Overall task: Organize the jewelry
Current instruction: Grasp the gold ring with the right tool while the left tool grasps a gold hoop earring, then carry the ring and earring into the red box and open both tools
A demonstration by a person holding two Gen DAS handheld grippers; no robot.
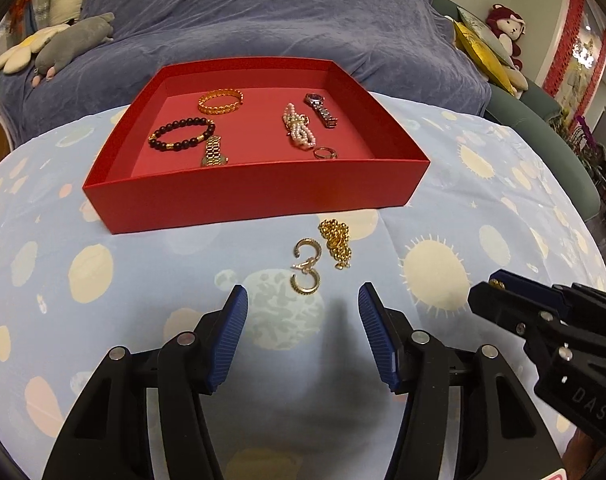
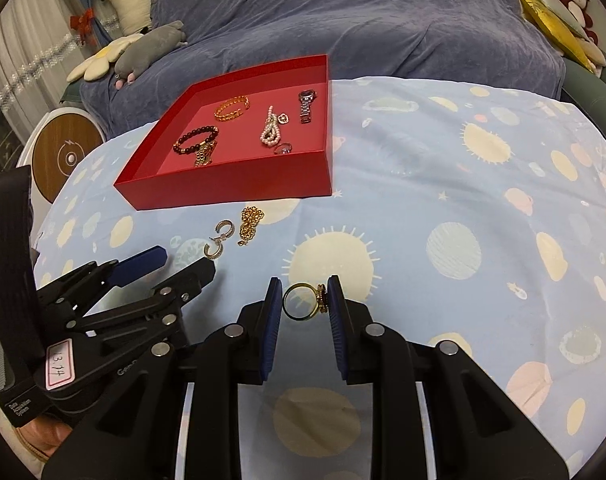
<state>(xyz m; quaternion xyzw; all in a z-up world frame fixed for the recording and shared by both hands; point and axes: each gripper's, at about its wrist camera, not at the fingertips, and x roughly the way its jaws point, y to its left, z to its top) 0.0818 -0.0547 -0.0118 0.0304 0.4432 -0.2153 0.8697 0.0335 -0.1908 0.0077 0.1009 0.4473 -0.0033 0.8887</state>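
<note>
Right wrist view: right gripper jaws clamp gold ring; left gripper jaws apart, empty; gold watch face half hidden.

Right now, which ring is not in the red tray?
The gold ring clamped in the right hand-held gripper; the other ring lies inside the red tray.

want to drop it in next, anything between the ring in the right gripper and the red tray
Nothing visible blocks it. The right gripper holds the gold ring; only bare cloth lies toward the red tray. The earrings and gold chain sit left of that path.
</note>
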